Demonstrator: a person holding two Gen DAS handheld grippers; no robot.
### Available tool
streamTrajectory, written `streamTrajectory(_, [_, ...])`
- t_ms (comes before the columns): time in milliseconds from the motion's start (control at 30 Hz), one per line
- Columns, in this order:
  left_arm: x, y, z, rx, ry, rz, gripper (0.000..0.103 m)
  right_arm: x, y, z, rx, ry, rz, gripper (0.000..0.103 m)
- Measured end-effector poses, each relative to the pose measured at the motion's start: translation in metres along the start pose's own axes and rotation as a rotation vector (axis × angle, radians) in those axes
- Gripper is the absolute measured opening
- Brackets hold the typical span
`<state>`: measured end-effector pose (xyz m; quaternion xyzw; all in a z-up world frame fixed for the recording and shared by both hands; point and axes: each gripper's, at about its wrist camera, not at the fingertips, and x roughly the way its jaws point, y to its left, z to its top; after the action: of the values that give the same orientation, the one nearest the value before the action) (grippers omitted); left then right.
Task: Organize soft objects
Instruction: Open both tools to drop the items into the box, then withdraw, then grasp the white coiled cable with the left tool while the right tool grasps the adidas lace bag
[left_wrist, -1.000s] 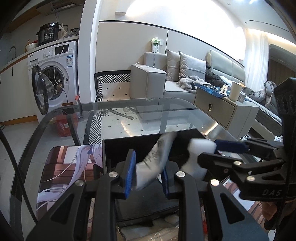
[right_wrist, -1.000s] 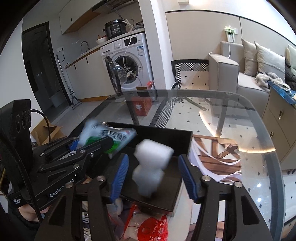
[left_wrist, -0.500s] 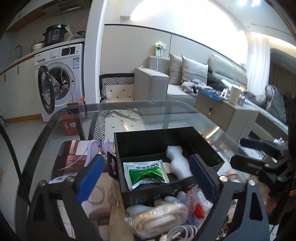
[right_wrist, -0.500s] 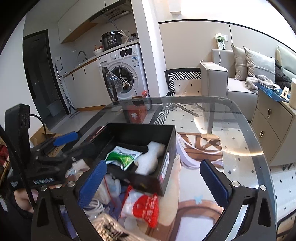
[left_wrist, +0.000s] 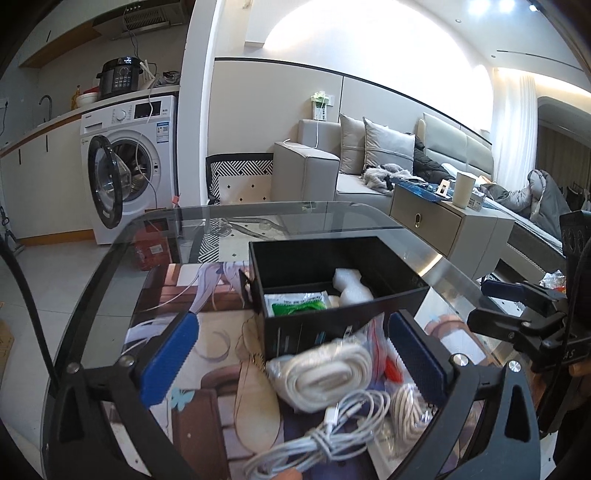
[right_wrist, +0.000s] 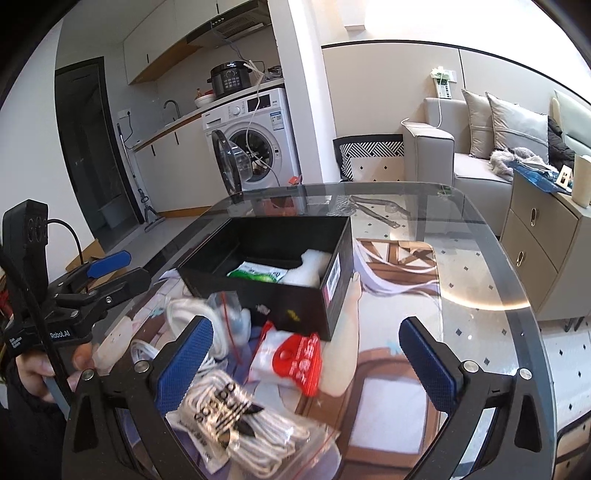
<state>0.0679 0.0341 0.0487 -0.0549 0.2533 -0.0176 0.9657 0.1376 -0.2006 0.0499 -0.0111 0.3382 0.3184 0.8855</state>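
A black open box (left_wrist: 291, 325) (right_wrist: 291, 306) stands on the glass table. Inside lie a green and white packet (left_wrist: 297, 298) (right_wrist: 258, 274) and a white foam piece (left_wrist: 351, 287) (right_wrist: 306, 266). In front of the box lies a pile: a coiled white band in a bag (left_wrist: 325, 373), white cables (left_wrist: 332, 424), a bagged white cord with black lettering (right_wrist: 240, 417), and a red and white packet (right_wrist: 295, 360). My left gripper (left_wrist: 291, 360) is open and empty above the pile. My right gripper (right_wrist: 304, 363) is open and empty above the red packet.
A printed mat (left_wrist: 221, 373) covers the table under the box. The glass table edge (right_wrist: 532, 295) curves on the right. A washing machine (left_wrist: 125, 162) with its door open, a sofa (left_wrist: 369, 166) and a drawer cabinet (left_wrist: 443, 225) stand beyond the table.
Both grippers let go of their items into the box, the packet from the left and the foam piece from the right, opened wide and pulled back toward the pile.
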Motion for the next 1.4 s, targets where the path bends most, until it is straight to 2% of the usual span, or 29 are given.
streamTrajectory(667, [-0.013, 0.003, -0.038, 0.015, 0.052, 0.032, 0.103, 0.004, 0.016, -0.033, -0.126, 0.113, 0.083, 0.103])
streamTrajectory(1033, [-0.009, 0.0, -0.054, 0.048, 0.096, 0.013, 0.103, 0.021, 0.029, -0.05, -0.197, 0.191, 0.124, 0.103])
streamTrajectory(1400, [-0.001, -0.007, -0.061, 0.092, 0.148, -0.01, 0.103, 0.037, 0.036, -0.056, -0.22, 0.227, 0.128, 0.102])
